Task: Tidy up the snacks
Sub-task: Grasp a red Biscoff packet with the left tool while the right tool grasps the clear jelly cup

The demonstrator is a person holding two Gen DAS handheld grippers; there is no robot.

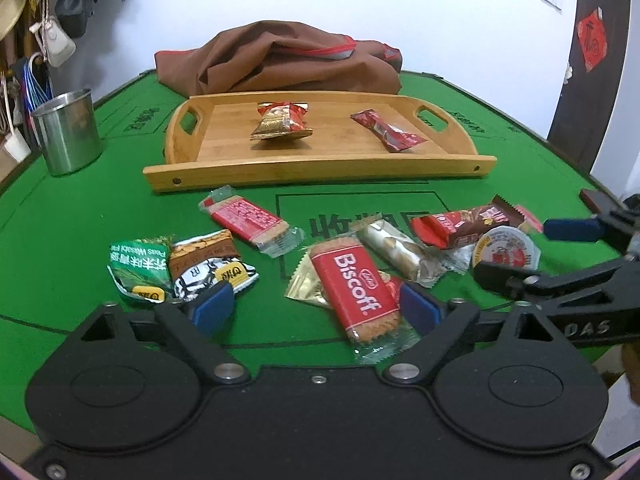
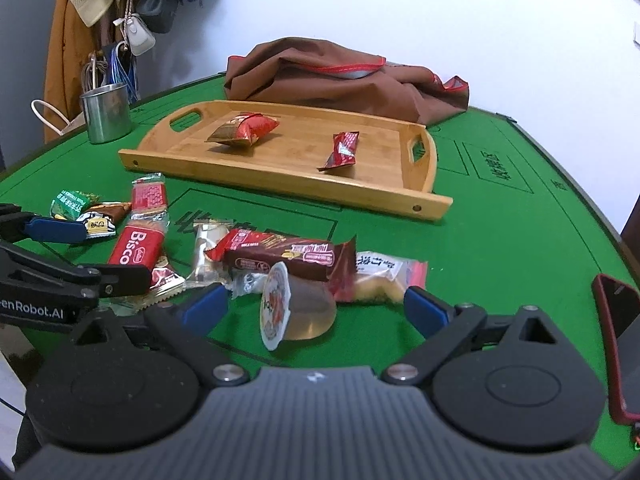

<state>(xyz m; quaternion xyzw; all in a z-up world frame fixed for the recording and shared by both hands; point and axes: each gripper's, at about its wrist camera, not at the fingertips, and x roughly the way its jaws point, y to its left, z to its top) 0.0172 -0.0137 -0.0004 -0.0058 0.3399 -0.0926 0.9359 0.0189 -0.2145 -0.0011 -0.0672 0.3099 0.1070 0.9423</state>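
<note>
Green felt table [image 1: 60, 240]: left gripper [image 1: 316, 306] wide around biscuit pack [image 1: 356, 288], right gripper [image 2: 316, 304] wide around jelly cup [image 2: 296, 304] (tipped over); cup may roll away.

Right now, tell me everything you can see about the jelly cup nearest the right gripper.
The jelly cup is a small clear plastic tub of pale amber jelly, sealed with a white foil lid printed in red. It lies tipped on its side on the green table mat, lid facing left. It sits between the open jaws of the right gripper, neither pad touching it. Its back rests against the brown chocolate bar wrapper.
</note>
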